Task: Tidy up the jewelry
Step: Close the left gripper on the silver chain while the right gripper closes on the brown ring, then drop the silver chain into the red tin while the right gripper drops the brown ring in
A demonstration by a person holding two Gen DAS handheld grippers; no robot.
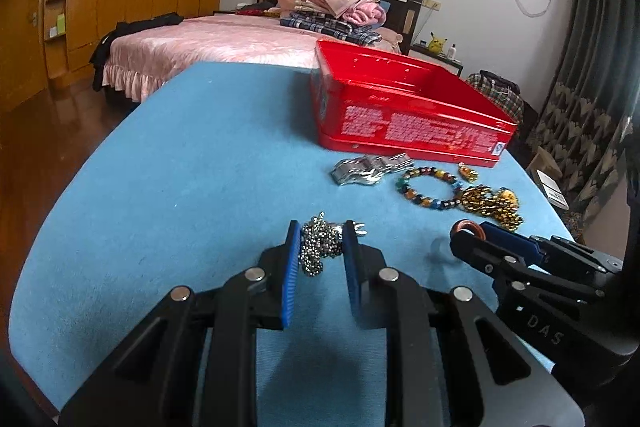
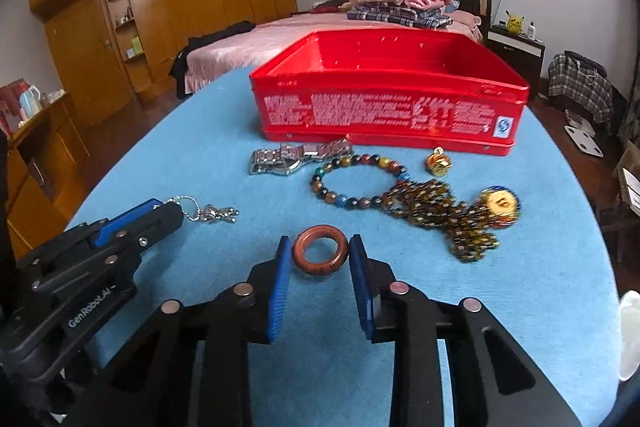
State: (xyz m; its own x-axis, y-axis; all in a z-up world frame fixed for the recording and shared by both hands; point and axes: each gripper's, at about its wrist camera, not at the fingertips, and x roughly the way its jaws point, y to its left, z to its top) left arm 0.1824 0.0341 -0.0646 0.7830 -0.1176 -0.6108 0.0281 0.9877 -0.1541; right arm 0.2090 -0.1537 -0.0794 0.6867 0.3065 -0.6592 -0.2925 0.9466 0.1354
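Left gripper [image 1: 321, 251] clamped on bunched silver bead chain [image 1: 318, 247], low over blue cloth-covered table [image 1: 192, 155]. Right gripper [image 2: 319, 254] pinching reddish-brown wooden ring [image 2: 319, 252], resting on cloth. Open red metal tin [image 2: 384, 95] beyond, steel watch [image 2: 298, 155] and multicoloured bead bracelet [image 2: 356, 181] before it.

The left gripper [image 1: 322, 247] clamps a bunched silver chain [image 1: 320, 247] on the blue bench [image 1: 180, 167]. Beyond lie a watch [image 1: 370, 169], a bead bracelet [image 1: 430, 189] and a red tin [image 1: 408, 107].
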